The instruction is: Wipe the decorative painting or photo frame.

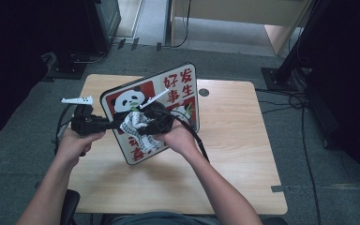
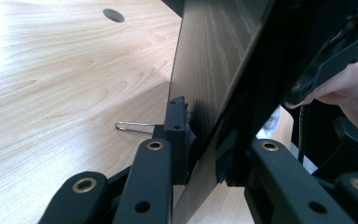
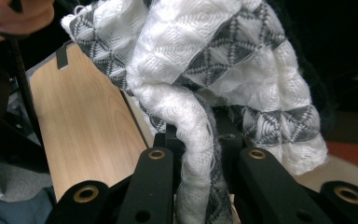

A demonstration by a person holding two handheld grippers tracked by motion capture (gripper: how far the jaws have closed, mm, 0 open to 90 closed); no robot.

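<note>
- The left tool (image 1: 104, 124) is clenching the left edge of the flat rectangular board with the red, white and black panda picture (image 1: 168, 101). The board is standing tilted above the middle of the light wooden worktop (image 1: 234, 140), with its lower corner near the 6 o'clock side.
- In the left gripper view the two pads are pressing on the thin board edge (image 2: 200, 140) only. If the wiping is pushing too hard, the board may be turning around this narrow grip or sliding out of it.
- The right tool (image 1: 145, 123) is grasping the bunched white and grey patterned woven cloth (image 3: 205, 70) and is holding it against the picture face, near the panda.
- The cloth is hanging loose at the 3 o'clock side of the jaws (image 3: 284, 116). A loose fold may be catching on the board edge, or the cloth may be pulled out of the jaws.
- The black cable (image 1: 198, 138) of the right tool is lying beside the board, and it could be dragging on it.
</note>
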